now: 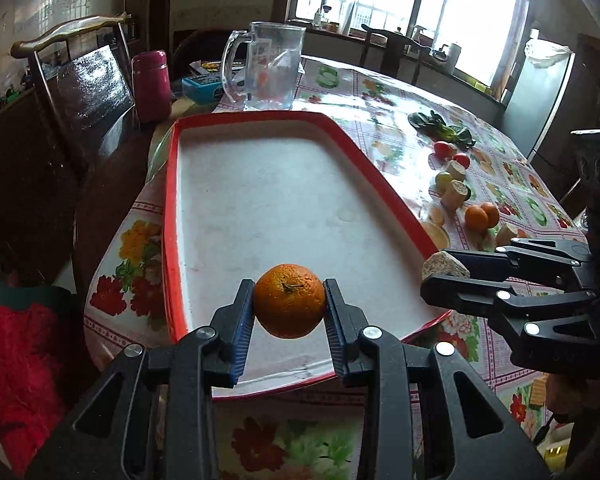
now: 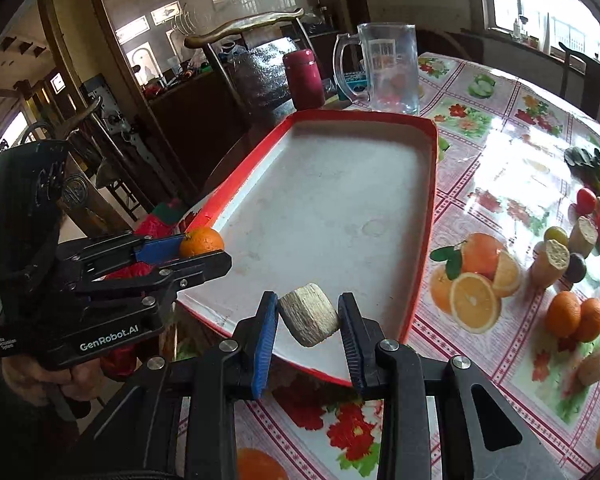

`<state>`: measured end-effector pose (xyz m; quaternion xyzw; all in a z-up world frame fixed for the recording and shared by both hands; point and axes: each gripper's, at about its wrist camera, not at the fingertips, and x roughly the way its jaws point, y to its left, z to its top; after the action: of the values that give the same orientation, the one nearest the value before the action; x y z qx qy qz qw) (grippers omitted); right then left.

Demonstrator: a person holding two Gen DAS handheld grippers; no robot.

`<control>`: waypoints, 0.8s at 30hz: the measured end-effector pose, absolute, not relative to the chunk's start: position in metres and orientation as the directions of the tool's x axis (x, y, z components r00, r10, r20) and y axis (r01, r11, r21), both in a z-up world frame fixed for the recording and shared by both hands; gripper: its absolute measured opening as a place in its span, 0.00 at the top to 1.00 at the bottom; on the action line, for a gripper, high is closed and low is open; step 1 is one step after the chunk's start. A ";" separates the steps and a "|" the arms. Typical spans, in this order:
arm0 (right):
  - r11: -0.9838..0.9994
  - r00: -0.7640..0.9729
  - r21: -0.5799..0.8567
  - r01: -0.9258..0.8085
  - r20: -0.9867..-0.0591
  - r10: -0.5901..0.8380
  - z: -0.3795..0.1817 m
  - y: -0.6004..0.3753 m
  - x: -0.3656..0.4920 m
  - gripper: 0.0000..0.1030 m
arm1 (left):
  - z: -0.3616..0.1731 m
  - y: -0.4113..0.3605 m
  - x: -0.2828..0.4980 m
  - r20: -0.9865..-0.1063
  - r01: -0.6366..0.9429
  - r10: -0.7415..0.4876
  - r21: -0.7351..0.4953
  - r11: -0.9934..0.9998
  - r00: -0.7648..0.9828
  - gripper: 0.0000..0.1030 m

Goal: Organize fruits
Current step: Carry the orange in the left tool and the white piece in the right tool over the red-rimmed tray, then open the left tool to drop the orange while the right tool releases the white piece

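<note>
My left gripper (image 1: 289,304) is shut on an orange (image 1: 289,301) and holds it over the near end of a white tray with a red rim (image 1: 172,208). My right gripper (image 2: 308,316) is shut on a tan ribbed cylinder piece (image 2: 308,314), held over the tray's near right corner (image 2: 420,264). Each gripper shows in the other view: the right gripper (image 1: 444,272) with the tan piece (image 1: 444,265), the left gripper (image 2: 204,252) with the orange (image 2: 201,241). More fruit lies on the tablecloth: two oranges (image 2: 574,316), tomatoes (image 2: 586,201), tan pieces (image 2: 550,260).
A glass mug (image 1: 266,66) stands beyond the tray's far end, with a magenta canister (image 1: 152,86) and a blue box (image 1: 202,87) beside it. Leafy greens (image 1: 444,126) lie far right. A wooden chair (image 1: 80,76) stands left of the table.
</note>
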<state>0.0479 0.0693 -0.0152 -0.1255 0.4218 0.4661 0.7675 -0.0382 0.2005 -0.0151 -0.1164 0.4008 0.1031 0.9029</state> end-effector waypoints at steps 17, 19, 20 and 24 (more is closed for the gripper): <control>0.534 0.170 0.186 -0.825 -0.819 0.548 -0.044 0.092 0.064 0.56 | -0.041 0.216 -0.033 -0.805 -0.277 0.077 -0.111 0.954 0.588 0.64; 0.532 0.175 0.191 -0.825 -0.808 0.562 -0.039 0.086 0.062 0.55 | -0.039 0.216 -0.034 -0.803 -0.284 0.081 -0.113 0.952 0.591 0.53; 0.532 0.179 0.194 -0.825 -0.802 0.569 -0.036 0.082 0.061 0.55 | -0.037 0.216 -0.035 -0.800 -0.289 0.085 -0.113 0.951 0.594 0.50; 0.543 0.198 0.213 -0.812 -0.775 0.601 -0.023 0.059 0.057 0.55 | -0.031 0.216 -0.037 -0.795 -0.303 0.106 -0.101 0.948 0.597 0.50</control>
<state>0.0571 0.0590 -0.0229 -0.1223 0.4328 0.4622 0.7643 -0.0374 0.2157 -0.0308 -0.1133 0.4336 0.1154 0.8865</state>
